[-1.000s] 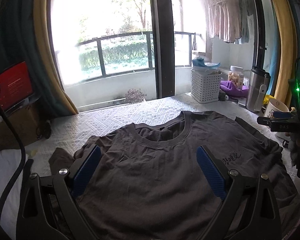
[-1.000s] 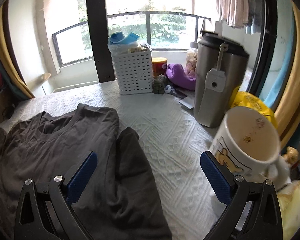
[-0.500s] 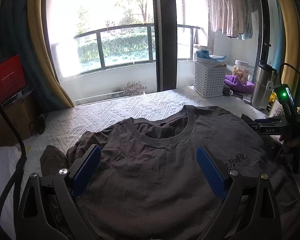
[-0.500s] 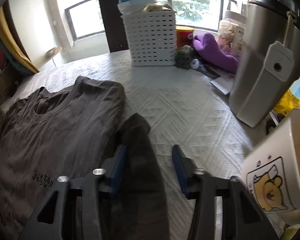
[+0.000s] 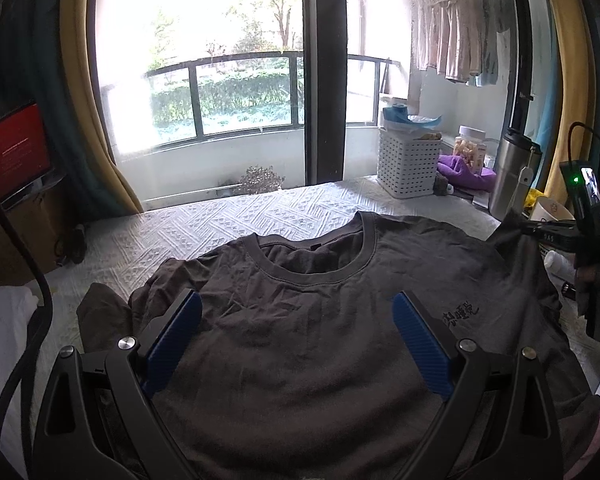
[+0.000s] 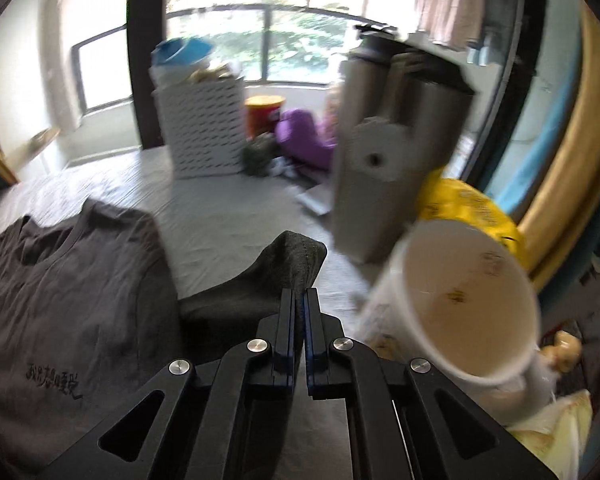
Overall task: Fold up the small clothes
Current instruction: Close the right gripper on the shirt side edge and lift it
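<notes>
A dark grey T-shirt (image 5: 300,344) lies face up on the white quilted bed cover (image 5: 204,228), collar toward the window, small black lettering on its chest. My left gripper (image 5: 298,316) hovers open above the shirt's chest, nothing between its blue pads. The right gripper (image 6: 299,300) is shut on the shirt's right sleeve (image 6: 288,264), which is lifted off the cover into a peak. In the left wrist view the right gripper (image 5: 528,229) shows at the far right edge, pinching that raised sleeve (image 5: 512,236). The shirt's body (image 6: 60,280) stays flat.
A white mug (image 6: 460,304) stands close to the right of the held sleeve, with a steel flask (image 6: 384,152) and a yellow bag (image 6: 472,208) behind. A white perforated basket (image 5: 408,164) and purple cloth (image 5: 460,168) sit at the back. A red screen (image 5: 12,156) is at left.
The right gripper went from wide open to shut on the sleeve and has lifted it off the cover. The left gripper has barely moved and stays open.
</notes>
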A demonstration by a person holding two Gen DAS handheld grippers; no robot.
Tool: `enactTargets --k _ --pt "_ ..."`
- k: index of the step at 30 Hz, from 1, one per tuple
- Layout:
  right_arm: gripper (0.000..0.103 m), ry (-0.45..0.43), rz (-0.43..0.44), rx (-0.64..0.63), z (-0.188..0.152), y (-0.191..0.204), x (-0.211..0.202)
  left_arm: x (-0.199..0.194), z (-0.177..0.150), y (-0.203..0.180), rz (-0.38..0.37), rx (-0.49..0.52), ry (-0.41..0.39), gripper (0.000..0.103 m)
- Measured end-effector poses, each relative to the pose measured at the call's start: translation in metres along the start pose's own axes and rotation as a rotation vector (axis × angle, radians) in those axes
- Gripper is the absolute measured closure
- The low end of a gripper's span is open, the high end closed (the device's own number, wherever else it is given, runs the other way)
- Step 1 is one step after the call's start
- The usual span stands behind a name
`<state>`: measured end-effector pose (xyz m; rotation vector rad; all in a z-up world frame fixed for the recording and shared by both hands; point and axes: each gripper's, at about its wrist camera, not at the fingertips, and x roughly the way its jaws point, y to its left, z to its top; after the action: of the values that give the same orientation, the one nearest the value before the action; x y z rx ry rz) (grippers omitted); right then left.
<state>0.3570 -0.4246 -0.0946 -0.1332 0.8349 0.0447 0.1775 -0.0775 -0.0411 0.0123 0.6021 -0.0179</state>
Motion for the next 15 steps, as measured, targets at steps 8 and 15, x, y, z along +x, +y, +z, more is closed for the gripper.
enactTargets --k 8,15 --pt "0.099 -0.060 -0.059 0.045 -0.008 -0.012 -0.037 -0.014 -0.003 0.006 0.005 -0.005 -0.022 0.007" --pt "0.099 -0.091 -0.060 0.063 -0.022 -0.004 -0.068 -0.025 -0.009 0.009 -0.012 -0.006 -0.038 0.007"
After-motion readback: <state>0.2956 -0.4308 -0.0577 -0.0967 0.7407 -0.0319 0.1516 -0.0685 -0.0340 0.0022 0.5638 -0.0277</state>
